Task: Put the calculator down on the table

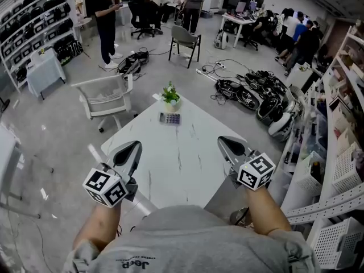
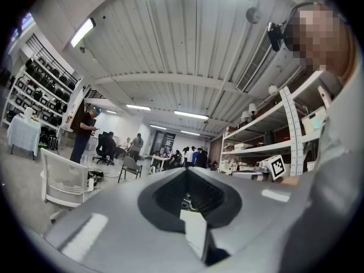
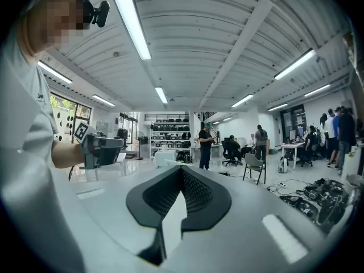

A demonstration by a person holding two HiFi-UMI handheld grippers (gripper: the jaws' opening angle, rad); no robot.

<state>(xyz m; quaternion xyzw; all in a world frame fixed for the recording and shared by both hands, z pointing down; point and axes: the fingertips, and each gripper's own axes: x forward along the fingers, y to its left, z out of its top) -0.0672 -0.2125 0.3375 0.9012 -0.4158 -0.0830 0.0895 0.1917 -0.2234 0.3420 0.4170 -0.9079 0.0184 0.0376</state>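
A dark calculator (image 1: 169,118) lies flat at the far end of the white marble table (image 1: 182,164), just in front of a small potted plant (image 1: 170,94). My left gripper (image 1: 132,151) hovers over the table's near left corner, jaws shut and empty. My right gripper (image 1: 226,144) is over the near right edge, also shut with nothing held. Both are well short of the calculator. In the left gripper view the gripper (image 2: 186,175) shows closed dark pads; the right gripper (image 3: 182,172) shows the same in its own view. Neither gripper view shows the calculator.
A white mesh chair (image 1: 105,98) stands off the table's left side. White shelving (image 1: 341,169) runs along the right. Bags and cables (image 1: 250,90) litter the floor beyond, with a grey chair (image 1: 185,38) and several people further back.
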